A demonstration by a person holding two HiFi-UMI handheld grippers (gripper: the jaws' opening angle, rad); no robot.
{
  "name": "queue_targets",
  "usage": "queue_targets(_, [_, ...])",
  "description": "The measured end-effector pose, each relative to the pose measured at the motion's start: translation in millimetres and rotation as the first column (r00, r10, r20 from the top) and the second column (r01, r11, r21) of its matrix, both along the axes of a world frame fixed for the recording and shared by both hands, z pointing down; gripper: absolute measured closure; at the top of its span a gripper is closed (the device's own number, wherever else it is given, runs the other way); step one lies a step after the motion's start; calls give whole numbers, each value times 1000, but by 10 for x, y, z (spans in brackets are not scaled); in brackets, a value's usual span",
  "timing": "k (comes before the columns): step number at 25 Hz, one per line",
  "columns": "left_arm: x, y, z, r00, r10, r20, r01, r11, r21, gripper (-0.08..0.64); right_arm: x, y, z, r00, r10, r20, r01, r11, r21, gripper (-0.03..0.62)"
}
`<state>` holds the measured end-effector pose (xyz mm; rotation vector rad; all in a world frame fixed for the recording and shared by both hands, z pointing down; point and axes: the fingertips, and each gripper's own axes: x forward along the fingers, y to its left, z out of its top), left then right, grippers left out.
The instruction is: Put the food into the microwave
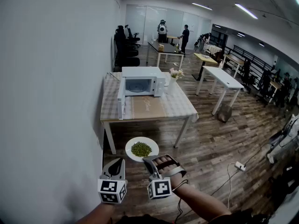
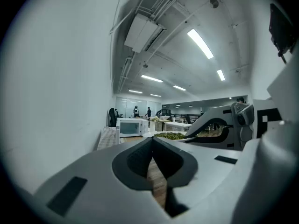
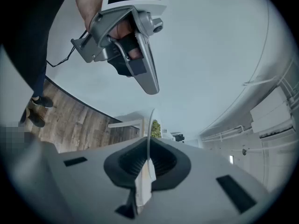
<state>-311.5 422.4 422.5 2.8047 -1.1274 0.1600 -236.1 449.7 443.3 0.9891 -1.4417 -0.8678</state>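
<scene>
Down at the left of the head view, beside the white wall (image 1: 51, 87), my left tool (image 1: 116, 164) hangs with its jaws pressed together and nothing between them. Its own view shows them meeting over the wooden floor (image 1: 210, 143).

Just to its right is the round white plate (image 1: 131, 145), heaped with small green food (image 1: 141, 149). I have it level above the floor, well short of the desk. My right tool (image 1: 148, 161) is clamped on the plate's near rim. In the right gripper view the thin white edge (image 3: 149, 134) runs straight between the closed jaws.

Farther ahead stands the wooden desk with a checked cloth (image 1: 177, 107). On it, from the left, I see the swung-open door (image 1: 121, 101), then the white box-shaped microwave (image 1: 140, 84). A small vase of pale flowers (image 1: 175, 74) stands just beside the microwave's right side.
</scene>
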Motion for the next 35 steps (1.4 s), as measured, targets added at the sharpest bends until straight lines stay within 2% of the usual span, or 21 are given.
queue_targets(11, [29, 88, 51, 1000, 12, 1, -12, 1000, -18, 551, 8, 56, 45, 1000, 0, 14, 1, 1000, -15, 575])
queue_targets(17, [12, 84, 29, 1000, 18, -6, -18, 1000, -12, 551, -48, 75, -59, 1000, -7, 28, 7, 999, 32, 575])
queue_targets(22, [20, 84, 39, 999, 41, -7, -41, 999, -10, 551, -99, 54, -63, 999, -15, 47, 13, 999, 31, 575])
queue_targets(35, [-92, -101, 71, 995, 93, -25, -93, 996, -6, 551, -210, -55, -45, 996, 59, 61, -60, 998, 17, 575])
